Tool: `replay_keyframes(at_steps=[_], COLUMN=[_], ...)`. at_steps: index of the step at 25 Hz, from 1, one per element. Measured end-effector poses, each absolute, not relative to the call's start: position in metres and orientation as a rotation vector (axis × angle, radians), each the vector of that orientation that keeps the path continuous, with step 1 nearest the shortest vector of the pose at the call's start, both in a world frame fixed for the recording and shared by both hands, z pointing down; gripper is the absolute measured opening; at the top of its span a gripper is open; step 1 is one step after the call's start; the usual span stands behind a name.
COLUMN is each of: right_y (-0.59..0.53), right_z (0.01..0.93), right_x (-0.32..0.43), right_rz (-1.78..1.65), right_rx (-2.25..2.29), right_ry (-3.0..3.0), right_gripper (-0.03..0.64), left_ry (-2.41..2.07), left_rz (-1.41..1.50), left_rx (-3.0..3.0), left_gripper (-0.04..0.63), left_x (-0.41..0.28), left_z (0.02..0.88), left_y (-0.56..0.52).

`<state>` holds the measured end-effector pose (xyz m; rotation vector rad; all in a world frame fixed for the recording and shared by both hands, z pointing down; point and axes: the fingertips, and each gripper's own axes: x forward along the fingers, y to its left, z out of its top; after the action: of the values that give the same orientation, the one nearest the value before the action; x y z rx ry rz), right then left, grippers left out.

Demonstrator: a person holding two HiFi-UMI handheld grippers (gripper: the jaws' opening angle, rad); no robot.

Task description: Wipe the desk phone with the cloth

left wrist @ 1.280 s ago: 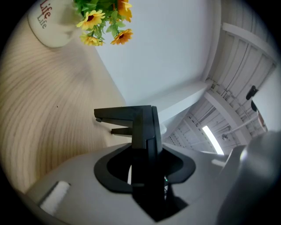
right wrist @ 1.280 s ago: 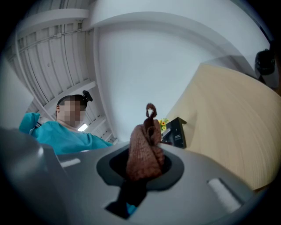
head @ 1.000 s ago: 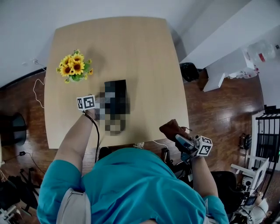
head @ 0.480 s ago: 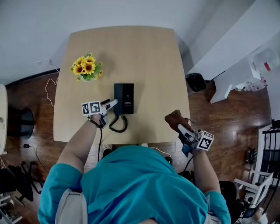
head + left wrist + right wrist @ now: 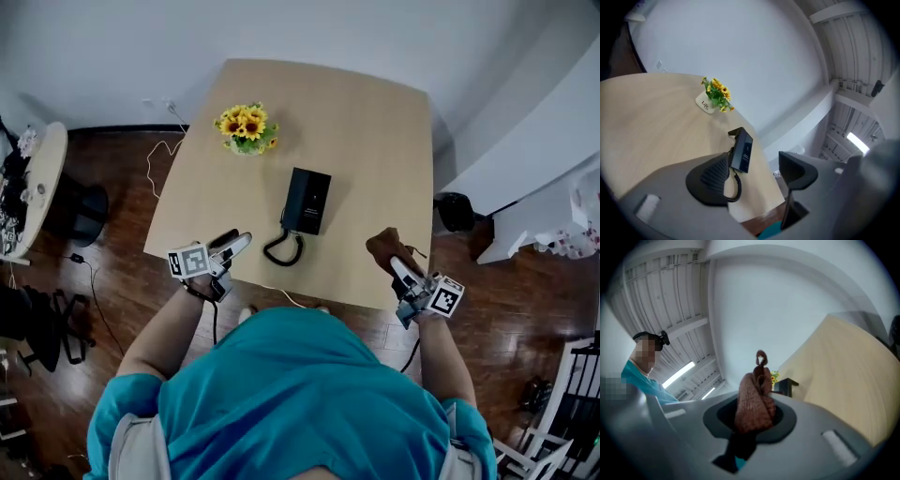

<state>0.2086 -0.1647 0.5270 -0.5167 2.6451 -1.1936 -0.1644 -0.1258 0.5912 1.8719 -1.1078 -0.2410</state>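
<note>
The black desk phone lies in the middle of the beige table, its coiled cord curling toward me. My left gripper hovers at the table's near edge, a short way left of the cord and apart from the phone. It is open with nothing between its jaws. In the left gripper view, the phone shows ahead between the open left gripper. My right gripper is at the near right corner, shut on a bunched brown cloth. The cloth sticks up out of the right gripper.
A small pot of sunflowers stands at the table's far left. Beside the table are a black round stand and a white round side table on the left, and a black bin on the right. A white cable trails on the wood floor.
My left gripper has drawn back from the phone to the table's near edge. The right gripper keeps the cloth at the near right corner. The head view has shifted.
</note>
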Motion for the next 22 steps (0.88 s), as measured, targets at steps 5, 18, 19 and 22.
replay_keyframes(at_steps=[5,18,19,22], right_y=[-0.121,0.061,0.071,0.103], right_z=[0.513,0.468,0.463,0.454], right_x=[0.166,0.09,0.094,0.109], right_rz=[-1.117,-0.878,-0.855,-0.781], right_rx=[-0.574,-0.877,-0.869,-0.829], right_ry=[2.663,2.702,2.717,2.773], right_gripper=[0.058,0.06,0.058,0.059], left_ry=[-1.129,-0.929,-0.94,-0.976], left_rz=[-0.3,-0.356,-0.357,-0.37], left_rx=[1.96,2.168,2.183,2.217], left_gripper=[0.33,0.246,0.23,0.195], left_x=[-0.206,-0.247,-0.241,-0.214], left_z=[0.55,0.486,0.481,0.467], left_y=[-0.065,0.089,0.1,0.134])
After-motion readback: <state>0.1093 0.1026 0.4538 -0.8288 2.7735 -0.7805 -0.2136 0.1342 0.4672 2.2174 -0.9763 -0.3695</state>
